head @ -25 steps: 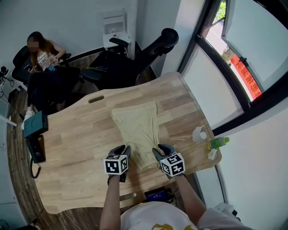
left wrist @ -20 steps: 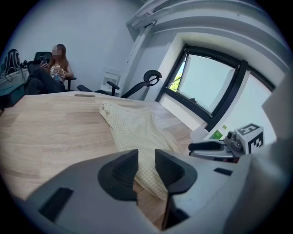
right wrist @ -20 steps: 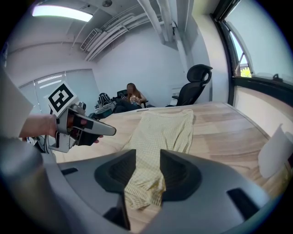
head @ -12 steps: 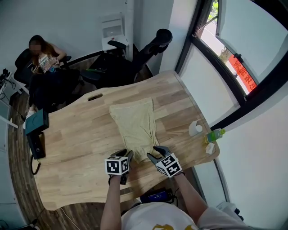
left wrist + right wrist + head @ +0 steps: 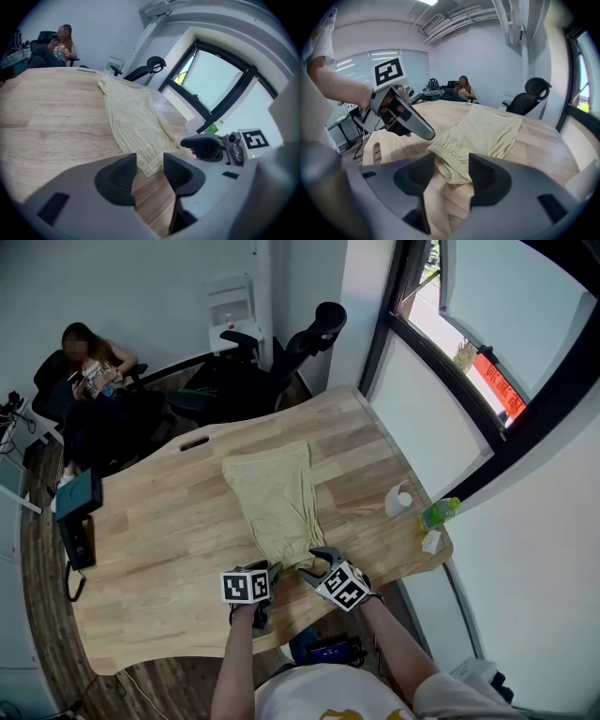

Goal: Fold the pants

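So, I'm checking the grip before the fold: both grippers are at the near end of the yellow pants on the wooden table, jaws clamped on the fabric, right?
Not clamped. The two gripper views show the left gripper and right gripper at the near end of the yellow pants on the wooden table with jaws apart, just opened further; the hem lies at each gap, unpinched.

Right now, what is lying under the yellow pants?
The yellow pants lie flat on the wooden table, and wood shows all around them. The cloth covers whatever might be beneath, though no bump suggests that anything is there.
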Tool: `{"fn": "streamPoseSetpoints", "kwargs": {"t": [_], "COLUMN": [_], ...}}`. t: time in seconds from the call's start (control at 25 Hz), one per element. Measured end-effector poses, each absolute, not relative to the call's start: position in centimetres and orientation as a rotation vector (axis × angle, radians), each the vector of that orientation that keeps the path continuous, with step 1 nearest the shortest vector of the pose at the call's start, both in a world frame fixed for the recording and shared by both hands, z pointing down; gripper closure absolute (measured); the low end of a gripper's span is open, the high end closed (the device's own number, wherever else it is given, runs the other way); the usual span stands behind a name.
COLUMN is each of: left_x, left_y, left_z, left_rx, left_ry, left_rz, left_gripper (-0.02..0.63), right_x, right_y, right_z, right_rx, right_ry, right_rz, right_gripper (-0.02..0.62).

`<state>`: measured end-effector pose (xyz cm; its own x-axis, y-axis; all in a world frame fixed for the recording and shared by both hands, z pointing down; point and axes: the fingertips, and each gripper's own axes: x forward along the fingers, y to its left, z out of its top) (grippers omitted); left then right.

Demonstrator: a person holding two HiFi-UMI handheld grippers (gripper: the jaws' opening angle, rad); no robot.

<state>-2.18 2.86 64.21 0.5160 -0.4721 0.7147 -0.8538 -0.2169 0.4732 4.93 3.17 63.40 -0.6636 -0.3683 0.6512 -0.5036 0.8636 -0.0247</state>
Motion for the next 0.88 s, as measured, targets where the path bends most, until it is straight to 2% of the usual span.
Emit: {"fn": "streamPoseSetpoints", "kwargs": {"t": [0.52, 0.64, 0.76, 0.88], "left_x": [-1.0, -1.2, -1.2, -1.1], "left_y": [2.8, 2.6, 2.6, 2.6], "left_z": [66.6, 67.1, 67.4, 67.3], "left_rx": [1.768, 1.743, 1.706, 1.689], "left_ry": [-1.01, -0.997, -0.964, -0.941], "left_rz": [0.504, 0.507, 0.482, 0.461], "left_gripper": [0.42, 0.456, 0.493, 0.518], "right_x": [4.6, 4.7, 4.8, 4.8], "right_y": [4.0, 3.7, 3.5, 3.4], "right_z": [66.8, 67.8, 68.0, 68.1], "right_rx": [0.446, 0.424, 0.419, 0.414], "right_ry": [-2.256, -2.213, -2.182, -2.177], "right_rz": [-0.043, -0.11, -0.182, -0.164], "right_gripper": [0.374, 0.376, 0.414, 0.483]}}
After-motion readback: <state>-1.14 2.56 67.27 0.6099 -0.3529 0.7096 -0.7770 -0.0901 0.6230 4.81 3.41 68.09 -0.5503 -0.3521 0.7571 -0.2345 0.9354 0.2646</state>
